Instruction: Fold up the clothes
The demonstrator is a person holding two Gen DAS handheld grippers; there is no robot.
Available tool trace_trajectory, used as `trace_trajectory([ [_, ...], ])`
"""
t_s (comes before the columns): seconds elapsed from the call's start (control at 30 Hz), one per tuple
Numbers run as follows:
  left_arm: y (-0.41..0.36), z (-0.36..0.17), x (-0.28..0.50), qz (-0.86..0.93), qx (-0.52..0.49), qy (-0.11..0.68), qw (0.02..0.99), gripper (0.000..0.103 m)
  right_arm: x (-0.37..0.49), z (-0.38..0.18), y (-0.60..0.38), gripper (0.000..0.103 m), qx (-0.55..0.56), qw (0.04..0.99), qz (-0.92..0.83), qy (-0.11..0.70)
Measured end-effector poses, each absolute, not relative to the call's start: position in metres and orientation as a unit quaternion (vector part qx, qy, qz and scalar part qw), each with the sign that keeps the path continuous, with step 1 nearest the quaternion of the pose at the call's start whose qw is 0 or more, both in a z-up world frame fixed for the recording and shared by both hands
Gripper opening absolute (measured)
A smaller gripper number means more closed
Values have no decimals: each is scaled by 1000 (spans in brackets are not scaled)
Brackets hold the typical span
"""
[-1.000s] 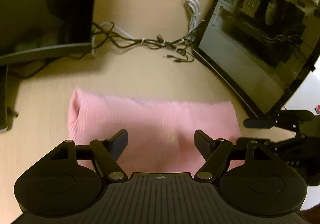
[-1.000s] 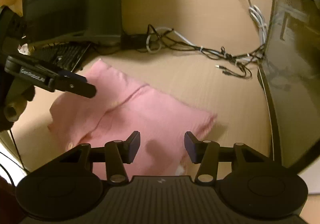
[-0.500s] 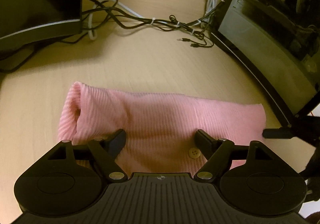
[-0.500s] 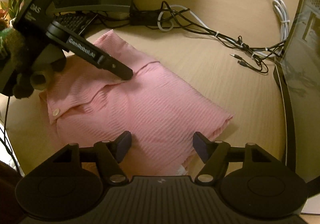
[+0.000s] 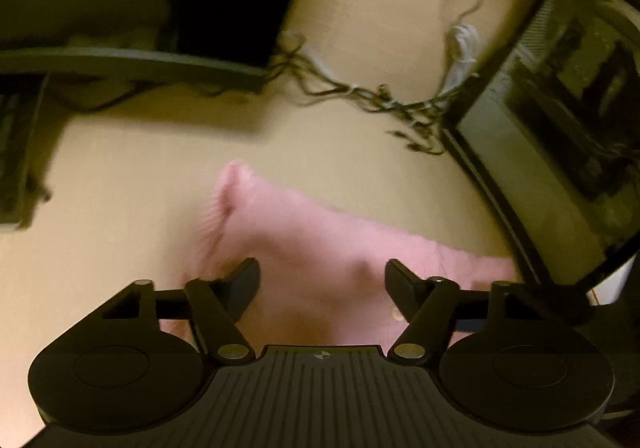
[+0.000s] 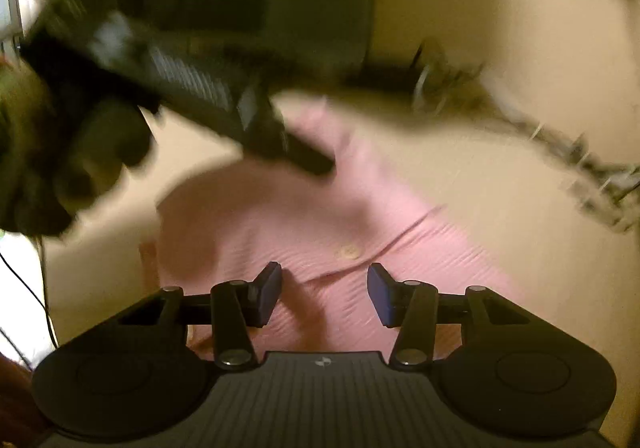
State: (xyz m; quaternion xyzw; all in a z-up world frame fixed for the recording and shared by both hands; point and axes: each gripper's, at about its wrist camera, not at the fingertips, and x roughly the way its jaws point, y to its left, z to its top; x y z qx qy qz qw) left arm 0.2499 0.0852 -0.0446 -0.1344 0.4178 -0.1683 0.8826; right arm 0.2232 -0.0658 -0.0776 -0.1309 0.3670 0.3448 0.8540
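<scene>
A folded pink ribbed shirt (image 5: 320, 248) lies flat on the wooden desk (image 5: 340, 168). My left gripper (image 5: 322, 280) hovers over its near edge, open, with nothing between its fingers. In the right wrist view the same pink shirt (image 6: 304, 224) shows a small button (image 6: 347, 251) and a collar seam. My right gripper (image 6: 324, 290) is open above the shirt, empty. The left gripper's body and finger (image 6: 288, 146) cross the upper left of that view, blurred, above the shirt's far part. Both views are motion-blurred.
A dark monitor and its base (image 5: 160, 64) stand at the back left. A tangle of cables (image 5: 380, 100) runs along the back of the desk. A glass-sided computer case (image 5: 560, 108) stands at the right. A keyboard edge (image 5: 16, 160) shows at far left.
Both grippers have shifted, the views now blurred. The left gripper has pulled up and away from the shirt's surface. The right gripper has moved in over the button and collar area.
</scene>
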Motion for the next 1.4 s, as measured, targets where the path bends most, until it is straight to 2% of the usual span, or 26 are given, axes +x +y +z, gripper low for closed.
trace_trajectory([
  [0.17,92,-41,236,-162,-130,427,880,72,226,-55,-91,52,-138,870,328,340],
  [0.33,90,-34,207,-216,-163,450,851,76,236,-44,-147,52,-145,917,194,316],
  [0.47,75,-55,199,-244,-166,485,823,71,234,-72,-165,52,-171,914,130,344],
  [0.57,73,-66,210,-233,-145,489,828,63,216,-84,-168,52,-182,913,113,346],
  [0.63,72,-65,222,-227,-135,477,838,62,200,-87,-167,52,-187,915,98,345],
  [0.8,59,-60,253,-240,-94,442,859,71,142,-83,-155,52,-149,917,64,364],
  [0.93,55,-58,248,-271,-66,427,860,73,90,-76,-128,52,-120,908,92,391],
  [1.0,63,-50,232,-286,-57,413,863,79,69,-66,-113,56,-120,901,124,399],
  [1.1,85,-36,201,-289,-45,387,875,85,45,-48,-95,69,-165,896,167,376],
  [1.17,100,-29,181,-281,-41,372,884,86,41,-53,-81,72,-220,885,207,356],
  [1.4,132,-24,125,-230,-37,370,899,86,34,-74,-36,71,-390,817,320,280],
])
